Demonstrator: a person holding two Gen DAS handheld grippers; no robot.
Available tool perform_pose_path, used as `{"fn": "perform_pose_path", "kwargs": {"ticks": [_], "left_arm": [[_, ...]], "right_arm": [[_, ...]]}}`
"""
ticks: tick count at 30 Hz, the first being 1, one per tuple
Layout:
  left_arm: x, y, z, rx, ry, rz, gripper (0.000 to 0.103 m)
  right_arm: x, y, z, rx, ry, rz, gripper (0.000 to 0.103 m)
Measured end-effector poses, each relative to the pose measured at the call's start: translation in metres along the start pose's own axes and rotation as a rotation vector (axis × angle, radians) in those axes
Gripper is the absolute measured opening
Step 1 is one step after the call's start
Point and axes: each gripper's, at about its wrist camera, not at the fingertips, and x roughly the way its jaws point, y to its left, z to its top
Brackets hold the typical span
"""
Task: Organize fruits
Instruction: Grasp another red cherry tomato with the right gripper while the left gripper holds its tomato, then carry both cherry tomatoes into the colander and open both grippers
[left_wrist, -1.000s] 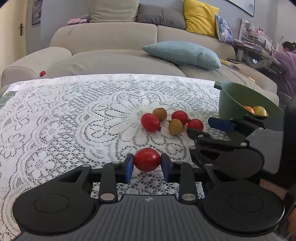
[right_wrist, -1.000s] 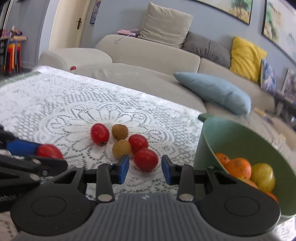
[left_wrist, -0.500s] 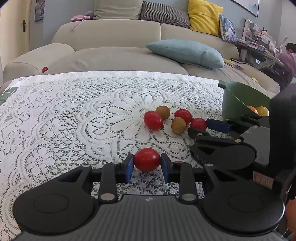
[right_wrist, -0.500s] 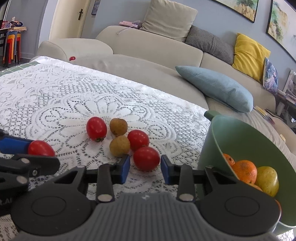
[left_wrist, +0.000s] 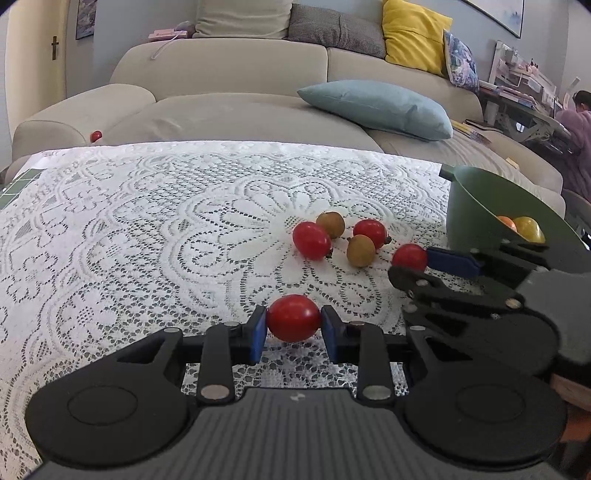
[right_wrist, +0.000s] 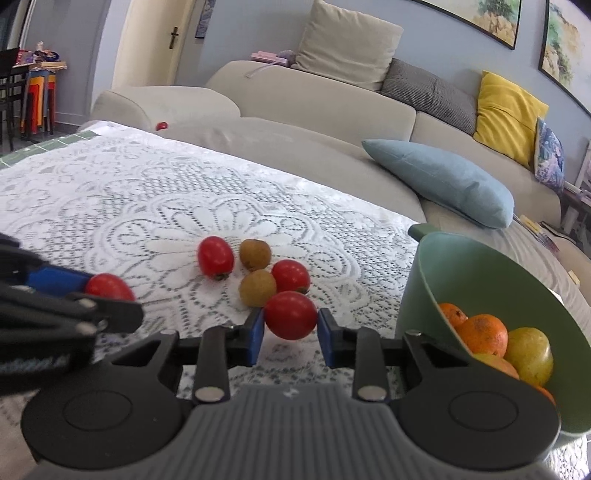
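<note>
My left gripper (left_wrist: 293, 328) is shut on a red cherry tomato (left_wrist: 293, 317) above the lace tablecloth; it also shows in the right wrist view (right_wrist: 109, 286). My right gripper (right_wrist: 290, 330) is shut on another red tomato (right_wrist: 290, 314), which also shows in the left wrist view (left_wrist: 409, 256), lifted just clear of the pile. On the cloth lie two red tomatoes (right_wrist: 215, 256) (right_wrist: 290, 275) and two brown longans (right_wrist: 255, 254) (right_wrist: 257, 288). A green bowl (right_wrist: 436, 266) at the right holds oranges (right_wrist: 484, 334) and a yellow fruit (right_wrist: 530, 354).
The white lace tablecloth (left_wrist: 129, 229) covers the table, whose far edge meets a beige sofa (left_wrist: 229, 77). A blue pillow (left_wrist: 376, 105) lies on the sofa. A small red fruit (left_wrist: 96, 136) sits on the sofa seat at left. A person sits at the far right (left_wrist: 576, 136).
My right gripper has closed on the red tomato that lay between its open fingers and lifted it slightly. The left gripper keeps holding its tomato.
</note>
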Motion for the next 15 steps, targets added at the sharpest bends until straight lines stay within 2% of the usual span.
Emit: {"fn": "perform_pose_path", "kwargs": {"ticks": [5,11,15], "left_arm": [[-0.004,0.001,0.002,-0.026,0.001,-0.001,0.035],[-0.016,-0.004,0.011,-0.046,-0.017,-0.012,0.035],[-0.025,-0.011,0.019,-0.058,-0.019,-0.01,0.035]], "right_arm": [[-0.023,-0.007,-0.001,0.032,-0.016,0.052,0.028],[-0.056,-0.017,0.002,0.039,-0.078,0.098,0.028],[-0.073,-0.031,0.006,0.039,-0.114,0.09,0.028]]}}
